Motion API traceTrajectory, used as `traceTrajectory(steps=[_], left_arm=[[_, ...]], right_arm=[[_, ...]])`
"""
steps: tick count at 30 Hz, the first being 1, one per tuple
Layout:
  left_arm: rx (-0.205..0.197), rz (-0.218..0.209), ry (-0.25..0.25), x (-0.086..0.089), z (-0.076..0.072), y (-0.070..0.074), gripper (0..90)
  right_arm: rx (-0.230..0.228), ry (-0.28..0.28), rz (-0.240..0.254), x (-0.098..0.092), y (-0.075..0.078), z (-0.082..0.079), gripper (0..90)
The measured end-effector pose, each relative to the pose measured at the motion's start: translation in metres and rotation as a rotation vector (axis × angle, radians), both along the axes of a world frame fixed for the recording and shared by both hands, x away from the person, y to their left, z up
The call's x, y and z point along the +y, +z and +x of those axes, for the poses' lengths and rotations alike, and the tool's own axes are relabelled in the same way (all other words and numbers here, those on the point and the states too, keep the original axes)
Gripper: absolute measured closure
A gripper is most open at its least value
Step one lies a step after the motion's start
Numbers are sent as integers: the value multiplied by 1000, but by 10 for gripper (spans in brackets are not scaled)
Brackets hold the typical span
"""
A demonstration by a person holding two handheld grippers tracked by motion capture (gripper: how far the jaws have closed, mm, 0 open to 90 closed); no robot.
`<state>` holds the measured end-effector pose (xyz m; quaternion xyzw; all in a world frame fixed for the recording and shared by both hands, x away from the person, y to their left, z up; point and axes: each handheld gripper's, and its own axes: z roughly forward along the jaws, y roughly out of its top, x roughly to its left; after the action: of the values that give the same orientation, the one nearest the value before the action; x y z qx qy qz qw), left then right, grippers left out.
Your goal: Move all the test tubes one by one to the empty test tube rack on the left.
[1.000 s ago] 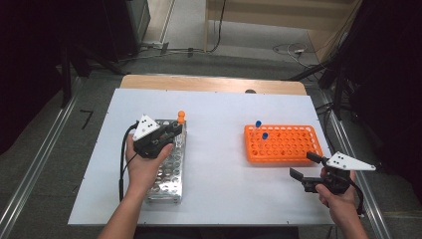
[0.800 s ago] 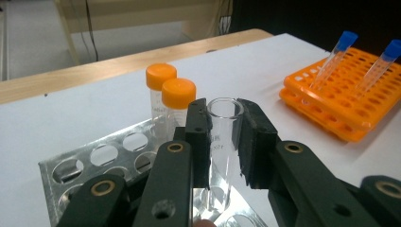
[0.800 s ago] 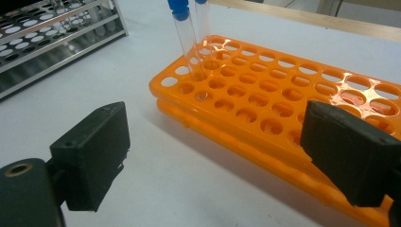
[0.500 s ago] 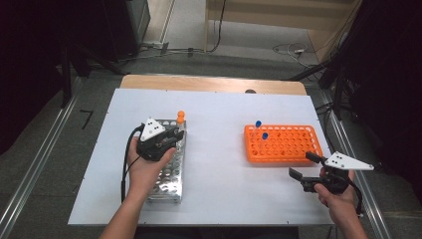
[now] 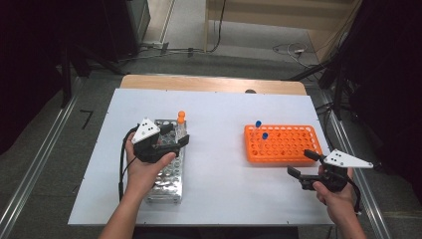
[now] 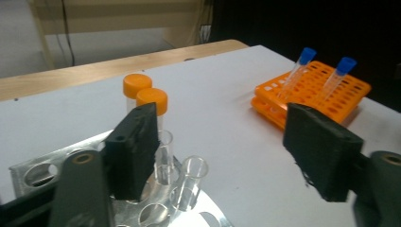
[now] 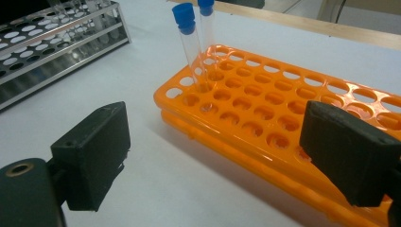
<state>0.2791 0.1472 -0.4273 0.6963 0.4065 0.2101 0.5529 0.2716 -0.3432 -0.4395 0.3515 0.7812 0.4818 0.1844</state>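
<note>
Tubes first: from the high view, two clear plastic test tubes with orange caps [image 5: 181, 121] stand upright, long axis vertical and caps up, at the far end of the shiny metal tube rack [image 5: 167, 169], which lies lengthwise toward the near-left part of the white table [image 5: 219, 119]. The left gripper [image 5: 175, 135] hovers over that rack's far end, just beside the tubes, and its jaws have just been opening, with nothing pinched between them. Over by the right edge sits the flat orange plastic rack [image 5: 283, 144], with two blue-capped clear tubes [image 5: 261, 134] standing in its left end. The right gripper [image 5: 304, 167] rests off that rack's near right corner, jaws parted and empty.

In the left gripper view, the orange-capped pair [image 6: 144, 97] rises straight up behind the left black jaw, close to it but not clasped. The two jaws stand wide apart. Short uncapped clear tubes [image 6: 189, 182] sit in the metal rack's holes below, mouths upward. The orange rack [image 6: 314, 92] lies well off, its blue-capped tubes [image 6: 324, 68] leaning a little.

In the right gripper view, the jaws stand spread on either side of the orange rack's [image 7: 283, 127] near edge, gripping nothing. The blue-capped tubes [image 7: 191, 42] stand near its far corner, tilted slightly. The metal rack [image 7: 52, 42] lies at the upper left.
</note>
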Motion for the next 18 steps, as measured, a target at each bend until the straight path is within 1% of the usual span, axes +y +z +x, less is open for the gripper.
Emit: traceTrajectory(steps=[4, 8, 12, 16, 18], left_arm=[[5, -17, -19, 1, -3, 2, 127], [6, -30, -27, 2, -6, 5, 56], [3, -37, -39, 2, -10, 7, 17], [-3, -41, -56, 2, -13, 8, 2], [-6, -47, -61, 2, -15, 9, 0]], right_arm=[[-3, 1, 0, 6, 4, 2, 82], [-7, 1, -9, 15, 7, 7, 79], [-10, 10, -3, 25, 12, 13, 79], [-14, 18, -7, 37, 14, 21, 82], [-8, 22, -6, 44, 15, 25, 86]])
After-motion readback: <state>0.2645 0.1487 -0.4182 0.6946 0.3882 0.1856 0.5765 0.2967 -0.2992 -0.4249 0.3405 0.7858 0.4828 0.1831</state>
